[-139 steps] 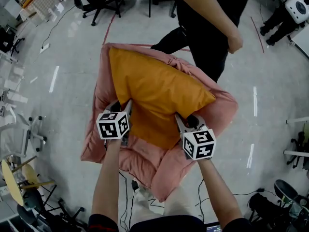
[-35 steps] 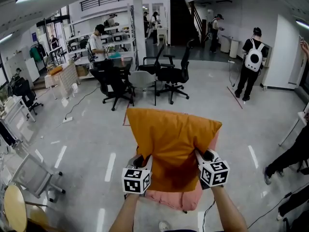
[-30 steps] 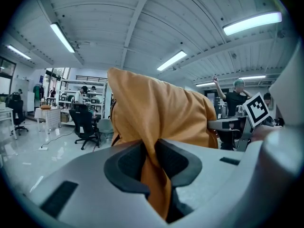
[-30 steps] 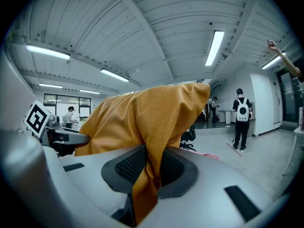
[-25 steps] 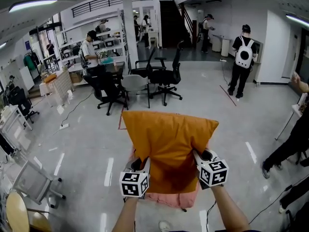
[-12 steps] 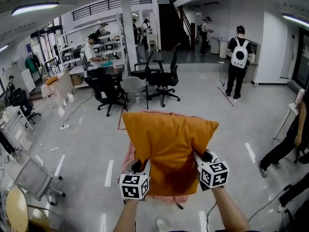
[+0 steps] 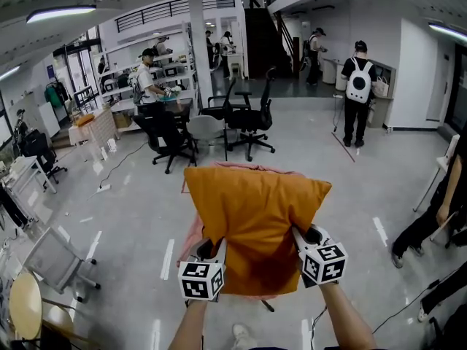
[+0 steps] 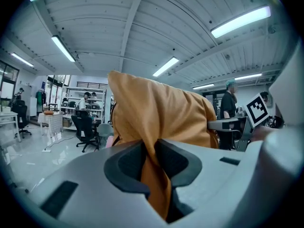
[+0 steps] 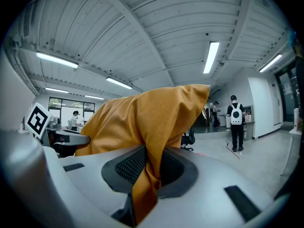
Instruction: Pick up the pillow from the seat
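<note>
Above the pink seat (image 7: 191, 238), well clear of its cushion, the orange pillow (image 7: 255, 221) hangs upright, the left gripper (image 7: 211, 252) pinching its lower left corner and the right gripper (image 7: 301, 238) its lower right. Lift looks done to me; only carrying away remains.

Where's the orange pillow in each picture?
Head view: the orange pillow is in the middle, in the lower half.
Left gripper view: in the centre, rising out of the left tongs.
Right gripper view: in the centre, rising out of the right tongs.
Shared landmark: black office chairs on the floor behind it.
</note>
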{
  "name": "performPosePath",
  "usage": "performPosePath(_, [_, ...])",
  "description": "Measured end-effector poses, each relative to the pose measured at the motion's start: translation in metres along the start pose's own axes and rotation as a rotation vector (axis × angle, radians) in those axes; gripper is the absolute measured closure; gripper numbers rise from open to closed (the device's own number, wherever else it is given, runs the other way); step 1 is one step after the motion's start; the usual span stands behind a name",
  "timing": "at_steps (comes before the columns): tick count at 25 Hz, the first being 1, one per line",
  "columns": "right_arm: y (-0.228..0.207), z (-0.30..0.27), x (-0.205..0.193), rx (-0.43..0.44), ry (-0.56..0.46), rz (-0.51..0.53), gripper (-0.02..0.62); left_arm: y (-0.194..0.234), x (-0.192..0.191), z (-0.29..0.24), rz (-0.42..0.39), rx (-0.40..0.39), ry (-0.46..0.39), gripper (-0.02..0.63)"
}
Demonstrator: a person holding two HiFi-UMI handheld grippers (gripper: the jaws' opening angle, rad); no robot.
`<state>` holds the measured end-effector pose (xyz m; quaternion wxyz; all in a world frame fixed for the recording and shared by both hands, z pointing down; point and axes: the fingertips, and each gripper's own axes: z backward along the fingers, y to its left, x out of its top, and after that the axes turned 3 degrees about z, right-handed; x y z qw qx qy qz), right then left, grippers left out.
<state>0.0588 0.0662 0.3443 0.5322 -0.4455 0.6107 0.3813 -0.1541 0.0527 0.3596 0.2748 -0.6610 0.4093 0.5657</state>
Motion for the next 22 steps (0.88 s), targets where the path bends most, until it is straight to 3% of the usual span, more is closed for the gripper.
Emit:
performPosePath(12, [-0.008,0.041,-0.007,-0.004,-0.026,-0.005,0.515,-0.036,-0.007,0.019,-0.005,-0.006,-0.017,0.525])
performPosePath(22, [-0.002,0.053,0.006,-0.011,-0.038,0.009,0.515,-0.039,0.0,0.031,-0.004,-0.012,-0.024,0.525])
